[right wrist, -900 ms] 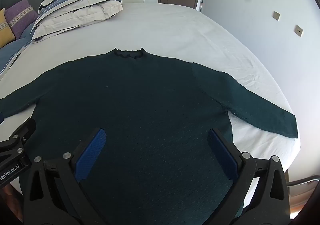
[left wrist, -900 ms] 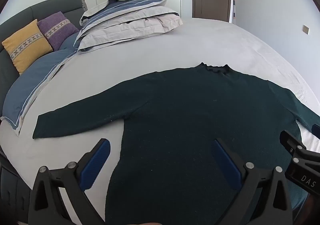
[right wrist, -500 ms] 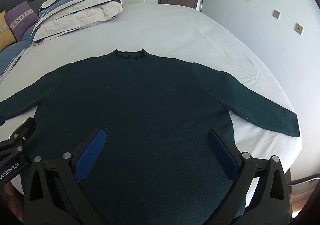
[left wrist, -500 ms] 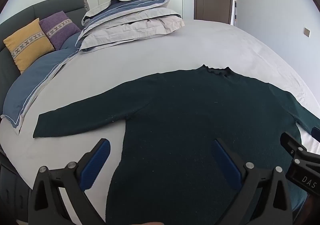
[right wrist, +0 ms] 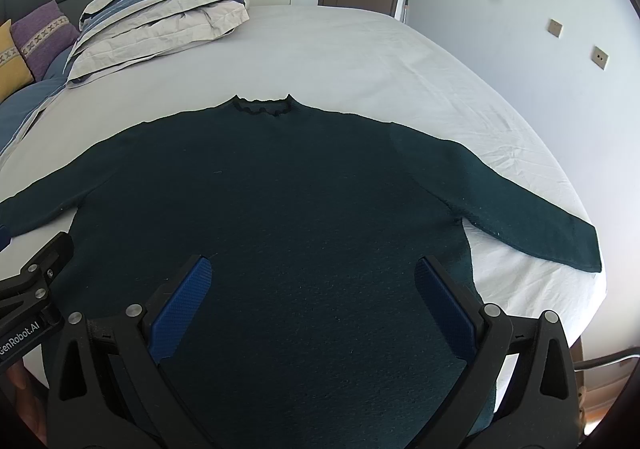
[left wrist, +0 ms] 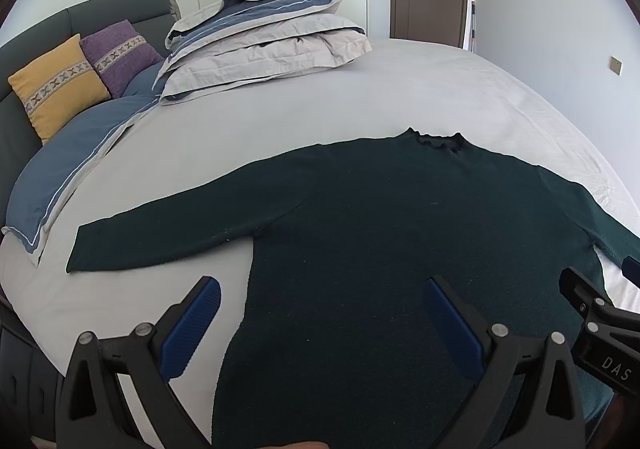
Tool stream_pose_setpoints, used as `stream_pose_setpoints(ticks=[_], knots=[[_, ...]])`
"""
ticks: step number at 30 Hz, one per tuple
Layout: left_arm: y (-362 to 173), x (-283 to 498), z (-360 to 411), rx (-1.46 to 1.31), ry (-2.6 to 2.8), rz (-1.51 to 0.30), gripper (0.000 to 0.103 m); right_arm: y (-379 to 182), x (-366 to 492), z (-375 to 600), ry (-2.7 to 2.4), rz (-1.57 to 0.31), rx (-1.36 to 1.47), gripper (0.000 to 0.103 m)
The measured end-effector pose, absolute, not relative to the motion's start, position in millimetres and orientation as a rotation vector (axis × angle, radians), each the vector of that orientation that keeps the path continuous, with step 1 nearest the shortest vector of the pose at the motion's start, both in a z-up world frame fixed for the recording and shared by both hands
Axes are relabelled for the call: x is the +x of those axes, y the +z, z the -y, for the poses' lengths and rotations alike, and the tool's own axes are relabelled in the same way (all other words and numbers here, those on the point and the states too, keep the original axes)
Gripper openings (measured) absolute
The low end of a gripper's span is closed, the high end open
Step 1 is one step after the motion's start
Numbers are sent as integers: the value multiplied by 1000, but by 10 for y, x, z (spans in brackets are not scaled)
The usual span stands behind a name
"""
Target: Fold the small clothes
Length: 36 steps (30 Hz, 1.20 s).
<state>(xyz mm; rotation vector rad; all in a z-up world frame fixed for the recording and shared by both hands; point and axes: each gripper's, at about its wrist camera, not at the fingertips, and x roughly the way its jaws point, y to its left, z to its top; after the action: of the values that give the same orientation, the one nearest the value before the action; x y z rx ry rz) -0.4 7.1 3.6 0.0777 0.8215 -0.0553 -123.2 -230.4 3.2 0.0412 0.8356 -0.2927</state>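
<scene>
Now, with both jaws wide and empty, send your left gripper to the sweater's left cuff, right gripper to the other, pinching one layer.

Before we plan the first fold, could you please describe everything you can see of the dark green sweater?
The dark green sweater looks like a soft knit with long sleeves and a small frilled collar. It lies flat and unfolded on the white bed sheet, collar pointing away from the cameras, both sleeves spread outward and angled toward the near edge. Its hem end lies beneath the grippers. Neither open gripper holds it, and nothing rests on it.
</scene>
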Motion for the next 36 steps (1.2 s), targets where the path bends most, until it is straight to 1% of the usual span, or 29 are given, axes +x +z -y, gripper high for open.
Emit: stream_pose_setpoints(ticks=[36], knots=[[-38, -15, -125, 76, -53, -823, 103, -28, -1210, 2289, -287, -840, 45, 103]])
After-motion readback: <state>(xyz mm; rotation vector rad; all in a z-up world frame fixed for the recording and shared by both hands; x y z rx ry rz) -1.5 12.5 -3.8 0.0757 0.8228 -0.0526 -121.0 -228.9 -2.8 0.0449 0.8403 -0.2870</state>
